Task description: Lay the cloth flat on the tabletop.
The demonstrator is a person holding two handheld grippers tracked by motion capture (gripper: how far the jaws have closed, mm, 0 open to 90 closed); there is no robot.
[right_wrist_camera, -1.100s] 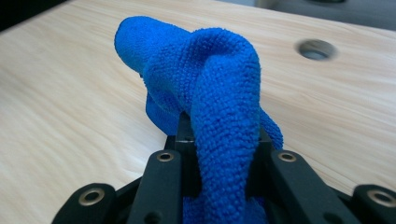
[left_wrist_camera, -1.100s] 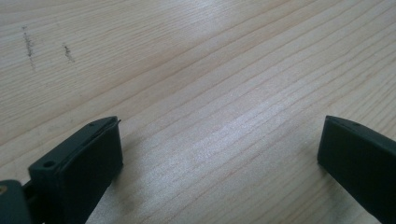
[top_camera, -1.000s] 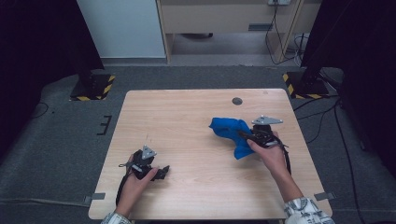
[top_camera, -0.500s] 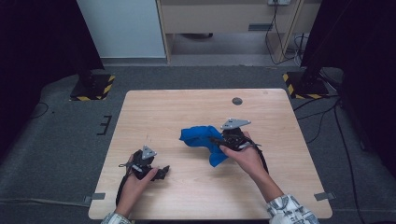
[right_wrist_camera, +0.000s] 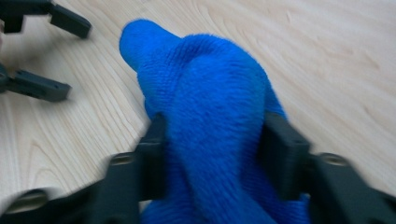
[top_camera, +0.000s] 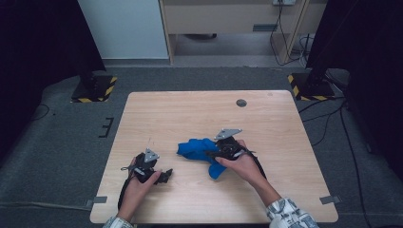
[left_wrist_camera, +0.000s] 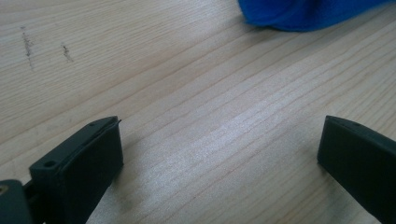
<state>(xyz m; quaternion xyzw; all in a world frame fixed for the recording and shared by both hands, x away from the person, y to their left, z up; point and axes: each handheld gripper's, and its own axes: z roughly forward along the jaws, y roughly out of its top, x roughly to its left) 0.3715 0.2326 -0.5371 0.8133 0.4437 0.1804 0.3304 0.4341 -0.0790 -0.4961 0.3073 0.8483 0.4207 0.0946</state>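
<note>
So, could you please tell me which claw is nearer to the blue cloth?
Right. The right claw has the blue cloth bunched between its jaws, which have just been opening. The left claw rests on the table, apart from the cloth, jaws open and empty.

Left hand-held gripper (top_camera: 164, 177) and right hand-held gripper (top_camera: 209, 154): black, blocky jaws, grey three-cornered top plates, trailing black cables. Sleeves: white, dark-patterned cuffs.

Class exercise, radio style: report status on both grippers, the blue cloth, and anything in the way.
Left gripper open, resting on table. Right gripper jaws just been opening, blue cloth bunched between them. Nothing between cloth and left gripper.
</note>
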